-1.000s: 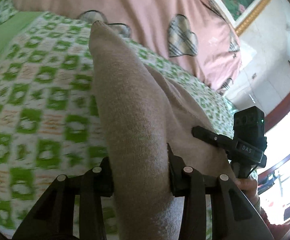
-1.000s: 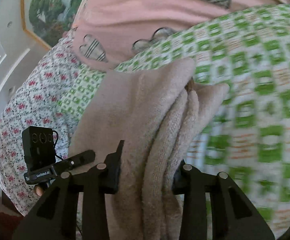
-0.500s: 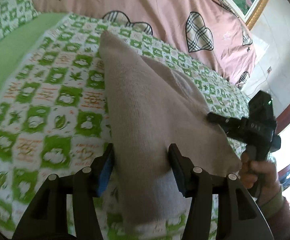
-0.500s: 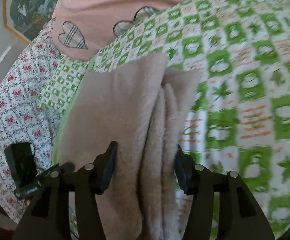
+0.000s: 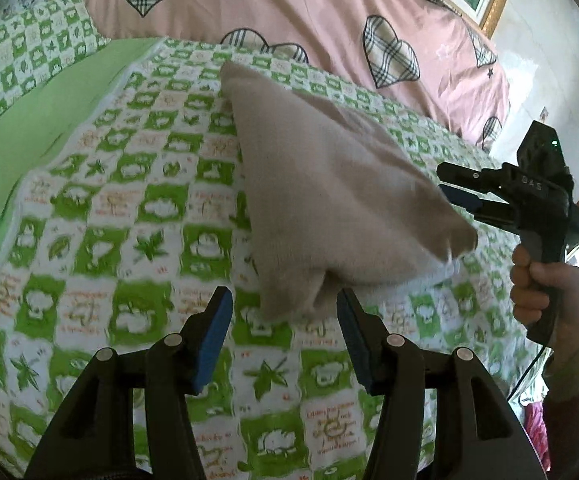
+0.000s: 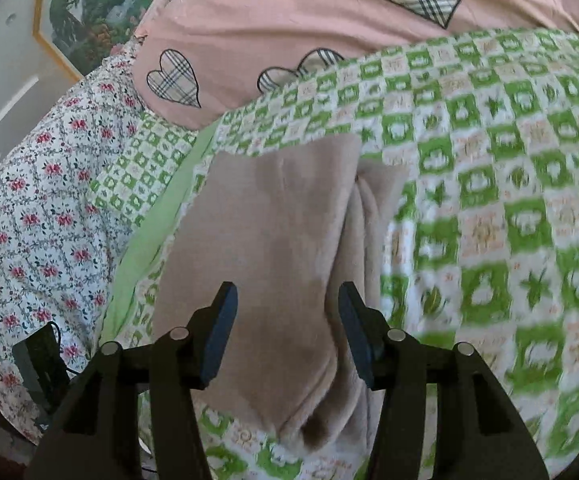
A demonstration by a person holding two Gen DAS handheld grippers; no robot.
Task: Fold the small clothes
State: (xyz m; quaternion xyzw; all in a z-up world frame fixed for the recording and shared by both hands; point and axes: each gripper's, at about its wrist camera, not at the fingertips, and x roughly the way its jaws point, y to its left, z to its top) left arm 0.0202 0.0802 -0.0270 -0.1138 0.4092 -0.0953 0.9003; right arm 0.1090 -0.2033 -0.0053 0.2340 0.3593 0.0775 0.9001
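Both grippers stand spread with nothing between their pads: the left gripper [image 5: 284, 312] sits just short of the folded beige garment [image 5: 329, 196], and the right gripper [image 6: 287, 322] hovers over the same garment [image 6: 273, 248] near its stacked edge. That garment lies on the green-and-white checked bedspread [image 5: 101, 216], in front of the pink heart-print quilt [image 5: 289, 12]. To finish this fold well, I would judge it best to draw the claws straight back without snagging the nap, then press the layers flat. Its cloth looks soft, fuzzy and thick, bunching into rounded rolls at the fold, so it may spring open.
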